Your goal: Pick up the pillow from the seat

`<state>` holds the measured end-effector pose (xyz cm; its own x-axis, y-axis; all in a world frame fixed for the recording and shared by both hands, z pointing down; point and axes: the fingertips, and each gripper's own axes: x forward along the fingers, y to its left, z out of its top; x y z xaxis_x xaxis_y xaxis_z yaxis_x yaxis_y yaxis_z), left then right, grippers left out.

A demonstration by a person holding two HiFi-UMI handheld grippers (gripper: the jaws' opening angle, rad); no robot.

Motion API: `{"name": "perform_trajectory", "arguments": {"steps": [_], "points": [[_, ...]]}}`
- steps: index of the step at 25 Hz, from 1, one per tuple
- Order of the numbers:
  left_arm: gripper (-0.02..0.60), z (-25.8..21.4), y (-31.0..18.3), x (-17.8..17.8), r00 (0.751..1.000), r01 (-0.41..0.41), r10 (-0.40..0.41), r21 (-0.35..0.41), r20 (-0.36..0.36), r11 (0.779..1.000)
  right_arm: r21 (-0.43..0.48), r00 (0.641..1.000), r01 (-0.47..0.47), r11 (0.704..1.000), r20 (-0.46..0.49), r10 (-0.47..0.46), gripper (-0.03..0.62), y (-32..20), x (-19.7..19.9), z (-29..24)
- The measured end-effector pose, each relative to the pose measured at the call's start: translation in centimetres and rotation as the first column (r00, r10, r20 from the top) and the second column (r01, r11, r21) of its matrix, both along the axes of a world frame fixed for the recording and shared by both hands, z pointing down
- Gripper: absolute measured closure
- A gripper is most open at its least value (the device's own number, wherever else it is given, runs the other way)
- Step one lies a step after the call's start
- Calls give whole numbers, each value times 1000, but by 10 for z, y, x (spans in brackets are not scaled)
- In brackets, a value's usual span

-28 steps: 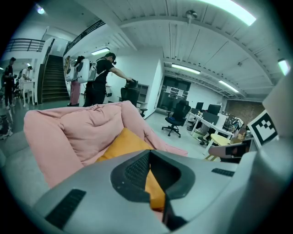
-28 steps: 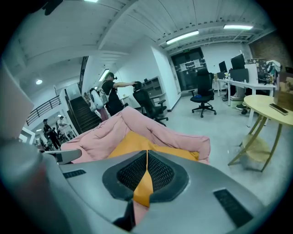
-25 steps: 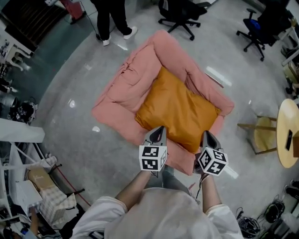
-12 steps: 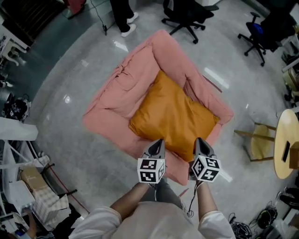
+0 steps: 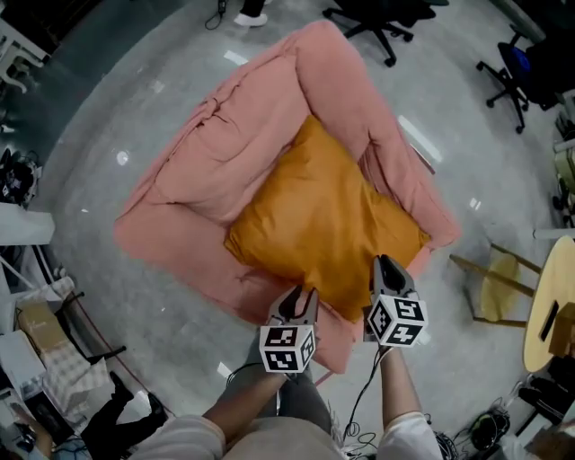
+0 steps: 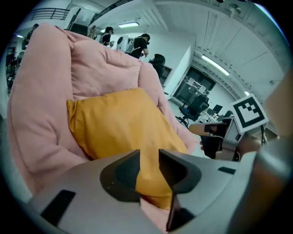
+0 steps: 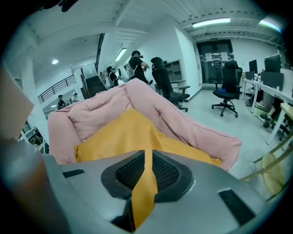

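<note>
An orange pillow (image 5: 323, 225) lies in a pink cushioned seat (image 5: 234, 144) on the floor. Both grippers are at the pillow's near edge. My left gripper (image 5: 302, 298) is at the near corner; its jaws are opening, and in the left gripper view (image 6: 149, 156) a gap shows between the pads with the pillow (image 6: 119, 123) in it, not pressed. My right gripper (image 5: 384, 269) is shut, and the right gripper view (image 7: 147, 157) shows a fold of the pillow (image 7: 132, 132) pinched between its pads. The right gripper (image 6: 219, 137) also shows in the left gripper view.
Office chairs stand beyond the seat (image 5: 377, 13) and at the far right (image 5: 526, 67). A wooden stool (image 5: 494, 287) and a round wooden table (image 5: 552, 305) are on the right. Cluttered racks and boxes (image 5: 36, 332) line the left. People (image 6: 142, 43) stand in the background.
The left gripper's jaws have parted from shut. The head view has drawn nearer, so the seat looks larger. Both grippers stay at the pillow's near edge.
</note>
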<state>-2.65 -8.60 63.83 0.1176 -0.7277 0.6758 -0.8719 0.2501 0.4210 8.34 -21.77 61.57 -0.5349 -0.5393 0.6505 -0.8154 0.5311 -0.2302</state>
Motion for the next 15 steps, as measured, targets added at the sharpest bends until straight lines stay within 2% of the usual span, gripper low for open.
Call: {"name": "perform_trajectory", "arguments": {"steps": [4,12,15], "points": [[380,27,-4,-6,998,60,-61,-40,-26,997,2,999,44,999,-23,-44,548,-15,-11,19],[305,63,-15,-11,979,172,-183,-116,-86,978,-7,994,99,995,-51,-99,440,-43,-25,50],[279,73,-22,-12,971,214,-225,-125,-80,969,-1,990,121,993,-74,-121,385,-56,-27,61]]}}
